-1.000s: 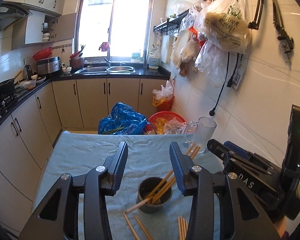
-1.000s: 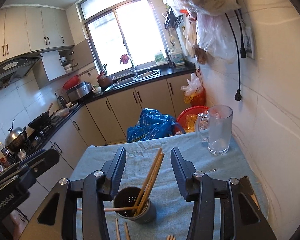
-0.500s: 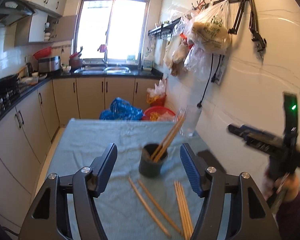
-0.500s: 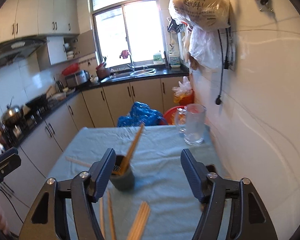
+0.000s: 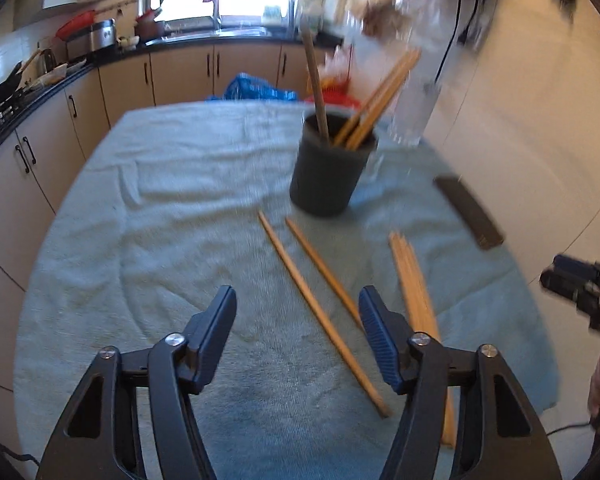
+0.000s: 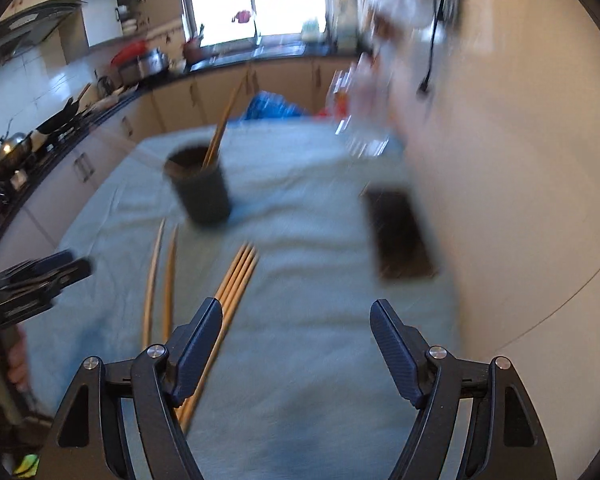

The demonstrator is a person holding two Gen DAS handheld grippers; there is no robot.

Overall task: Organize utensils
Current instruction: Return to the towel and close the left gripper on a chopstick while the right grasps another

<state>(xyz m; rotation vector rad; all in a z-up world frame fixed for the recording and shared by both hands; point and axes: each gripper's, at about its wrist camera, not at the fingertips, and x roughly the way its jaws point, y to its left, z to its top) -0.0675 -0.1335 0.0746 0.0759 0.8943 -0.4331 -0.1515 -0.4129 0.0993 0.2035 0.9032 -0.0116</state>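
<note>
In the left wrist view, the left tongs (image 5: 296, 316) had drawn back from the cup (image 5: 330, 168) and hung wide open and empty above the two loose chopsticks (image 5: 320, 304) on the worktop (image 5: 140, 216), a bundle (image 5: 414, 284) lying just to their right. The cup held several chopsticks upright.

In the right wrist view, the right tongs (image 6: 296, 336) had likewise pulled back, gaping and empty, near the bundle (image 6: 236, 276). The cup (image 6: 200, 188) stood well ahead. A fresh pickup seemed next.
</note>
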